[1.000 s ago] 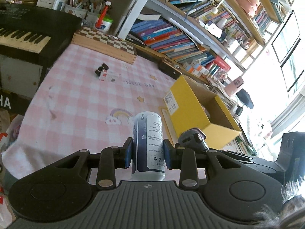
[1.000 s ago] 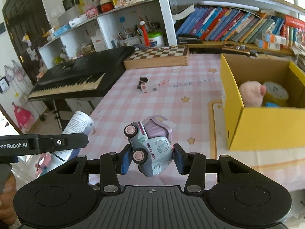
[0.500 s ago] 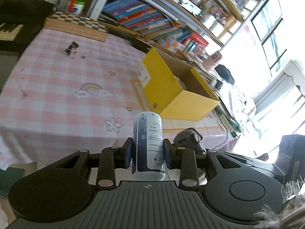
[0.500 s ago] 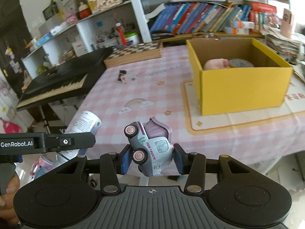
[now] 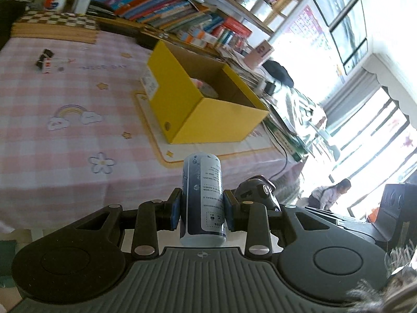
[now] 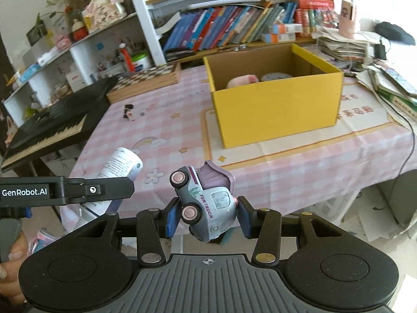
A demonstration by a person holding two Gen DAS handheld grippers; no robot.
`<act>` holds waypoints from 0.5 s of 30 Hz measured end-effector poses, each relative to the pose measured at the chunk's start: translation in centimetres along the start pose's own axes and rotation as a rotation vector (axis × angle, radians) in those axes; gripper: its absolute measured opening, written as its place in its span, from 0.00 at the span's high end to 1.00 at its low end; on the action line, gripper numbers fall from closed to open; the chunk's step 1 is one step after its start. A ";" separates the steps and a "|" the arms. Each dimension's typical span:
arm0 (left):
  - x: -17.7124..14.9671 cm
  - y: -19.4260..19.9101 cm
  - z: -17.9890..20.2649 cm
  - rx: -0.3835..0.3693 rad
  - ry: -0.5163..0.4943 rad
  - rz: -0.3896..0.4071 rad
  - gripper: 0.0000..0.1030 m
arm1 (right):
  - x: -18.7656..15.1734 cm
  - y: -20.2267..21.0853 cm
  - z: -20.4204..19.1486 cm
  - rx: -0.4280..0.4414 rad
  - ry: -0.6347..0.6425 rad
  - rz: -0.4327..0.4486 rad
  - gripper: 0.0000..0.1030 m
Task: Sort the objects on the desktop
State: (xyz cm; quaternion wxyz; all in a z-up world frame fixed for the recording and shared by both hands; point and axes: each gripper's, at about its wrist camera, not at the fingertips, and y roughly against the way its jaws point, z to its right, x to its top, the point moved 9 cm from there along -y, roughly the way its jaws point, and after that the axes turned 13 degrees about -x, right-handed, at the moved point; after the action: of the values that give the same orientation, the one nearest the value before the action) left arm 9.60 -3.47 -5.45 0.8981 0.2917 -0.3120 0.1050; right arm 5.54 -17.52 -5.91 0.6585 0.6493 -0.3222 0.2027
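My left gripper is shut on a blue-and-white can, held upright off the near edge of the table. The same can shows at the left of the right wrist view, behind the left gripper's black body. My right gripper is shut on a grey-and-purple toy truck, tilted nose-down, also short of the table's edge. A yellow cardboard box stands open on a cream mat, far right of the pink checked tablecloth. A pink plush and a round tin lie inside it.
A small cluster of dark and white bits lies mid-table. A chessboard and a black keyboard sit at the far left, bookshelves behind. Stacked papers and a cable crowd the table's right end.
Both grippers have drawn back from over the table to beyond its near edge, turning rightward so the yellow box sits more central. Can and truck stay gripped.
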 end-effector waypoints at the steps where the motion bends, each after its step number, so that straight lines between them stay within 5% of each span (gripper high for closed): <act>1: 0.0 -0.3 0.2 -0.005 -0.003 -0.005 0.71 | 0.0 0.0 0.4 -0.005 -0.003 -0.001 0.56; 15: 1.7 -5.4 2.0 0.004 0.002 -0.034 0.71 | 2.0 -2.3 5.3 -0.003 -0.027 -0.030 0.56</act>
State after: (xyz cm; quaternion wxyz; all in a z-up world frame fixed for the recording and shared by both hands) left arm 11.93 -9.01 -5.62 0.8995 0.2985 -0.3059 0.0903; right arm 7.67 -23.25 -6.42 0.6579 0.6558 -0.3217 0.1837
